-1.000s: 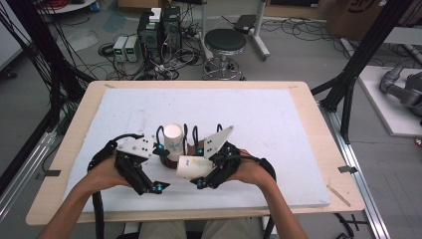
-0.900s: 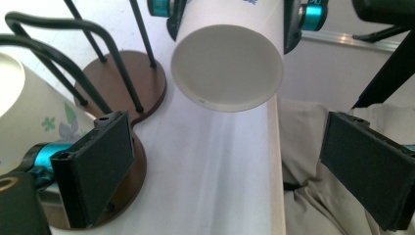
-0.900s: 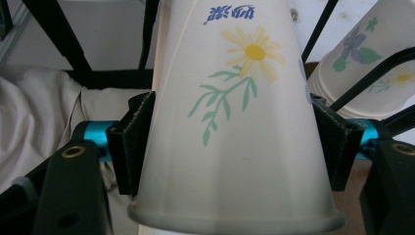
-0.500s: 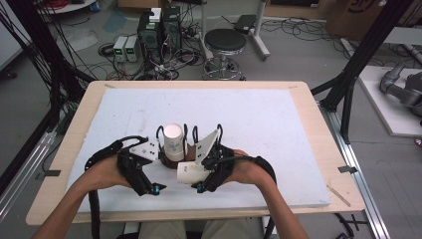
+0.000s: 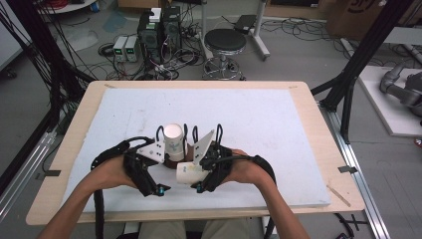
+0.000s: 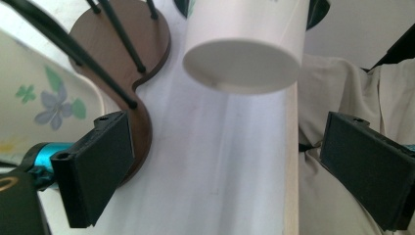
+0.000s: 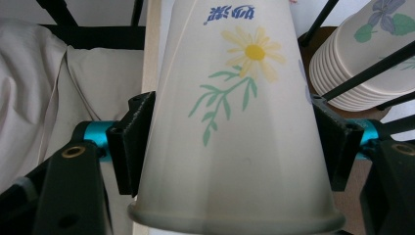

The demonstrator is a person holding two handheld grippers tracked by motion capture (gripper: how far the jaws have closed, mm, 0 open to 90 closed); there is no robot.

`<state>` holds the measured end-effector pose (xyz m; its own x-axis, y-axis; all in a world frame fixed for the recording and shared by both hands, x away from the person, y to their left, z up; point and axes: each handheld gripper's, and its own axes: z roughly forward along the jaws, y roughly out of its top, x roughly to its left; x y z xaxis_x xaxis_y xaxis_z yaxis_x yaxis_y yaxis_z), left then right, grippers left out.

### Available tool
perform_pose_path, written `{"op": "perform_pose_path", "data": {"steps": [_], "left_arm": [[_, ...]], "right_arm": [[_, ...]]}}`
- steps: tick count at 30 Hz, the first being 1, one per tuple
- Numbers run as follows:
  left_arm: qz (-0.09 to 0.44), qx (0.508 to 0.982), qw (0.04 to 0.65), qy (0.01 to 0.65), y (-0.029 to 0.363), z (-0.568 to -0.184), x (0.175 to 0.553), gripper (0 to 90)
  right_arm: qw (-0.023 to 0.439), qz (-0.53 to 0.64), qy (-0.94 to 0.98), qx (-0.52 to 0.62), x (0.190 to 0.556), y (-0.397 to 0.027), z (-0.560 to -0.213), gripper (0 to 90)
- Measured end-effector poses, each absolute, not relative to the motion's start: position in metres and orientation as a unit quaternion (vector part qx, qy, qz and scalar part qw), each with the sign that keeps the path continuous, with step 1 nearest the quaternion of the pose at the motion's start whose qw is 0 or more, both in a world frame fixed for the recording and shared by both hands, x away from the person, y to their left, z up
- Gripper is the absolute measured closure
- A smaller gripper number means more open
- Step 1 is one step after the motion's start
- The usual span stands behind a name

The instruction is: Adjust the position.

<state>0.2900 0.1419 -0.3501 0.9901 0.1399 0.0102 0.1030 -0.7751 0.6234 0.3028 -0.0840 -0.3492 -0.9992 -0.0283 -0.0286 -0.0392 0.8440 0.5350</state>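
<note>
One loose paper cup [image 7: 235, 122] is being pinched by the right gripper [image 5: 201, 172], lying on its side near the table's [image 5: 298, 94] near edge. One stack of cups [image 5: 174, 142] is being kept upright in one brown wire holder [image 6: 125, 54], flanked by the left gripper [image 5: 159, 147], jaws spread. Open board is lying far, left and right.

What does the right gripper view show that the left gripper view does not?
Right gripper view: the daisy and blue print on the held cup, the right gripper shut on it, and the ribbed rims of the cup stack.
Left gripper view: that cup's flat white bottom, between open jaws.
Both: the brown stand with black rods, the white table.
</note>
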Motion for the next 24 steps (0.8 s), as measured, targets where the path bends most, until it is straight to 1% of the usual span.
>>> {"op": "perform_pose_path", "data": {"steps": [8,9,11,12,24], "left_arm": [[0.033,0.944,0.323,0.057,0.134,-0.352,0.291,5.9],[0.03,0.944,0.325,0.058,0.133,-0.352,0.29,7.1],[0.03,0.945,0.321,0.05,0.13,-0.352,0.29,13.9],[0.027,0.944,0.325,0.052,0.128,-0.353,0.289,14.4],[0.022,0.945,0.323,0.039,0.116,-0.354,0.289,15.4]], "right_arm": [[0.01,0.276,0.961,-0.022,0.303,-0.082,-0.351,28.4],[0.01,0.275,0.961,-0.022,0.303,-0.082,-0.351,28.4],[0.01,0.274,0.961,-0.022,0.303,-0.081,-0.351,28.4],[0.009,0.274,0.962,-0.023,0.303,-0.081,-0.351,28.4],[0.01,0.271,0.962,-0.025,0.302,-0.079,-0.352,28.5]]}}
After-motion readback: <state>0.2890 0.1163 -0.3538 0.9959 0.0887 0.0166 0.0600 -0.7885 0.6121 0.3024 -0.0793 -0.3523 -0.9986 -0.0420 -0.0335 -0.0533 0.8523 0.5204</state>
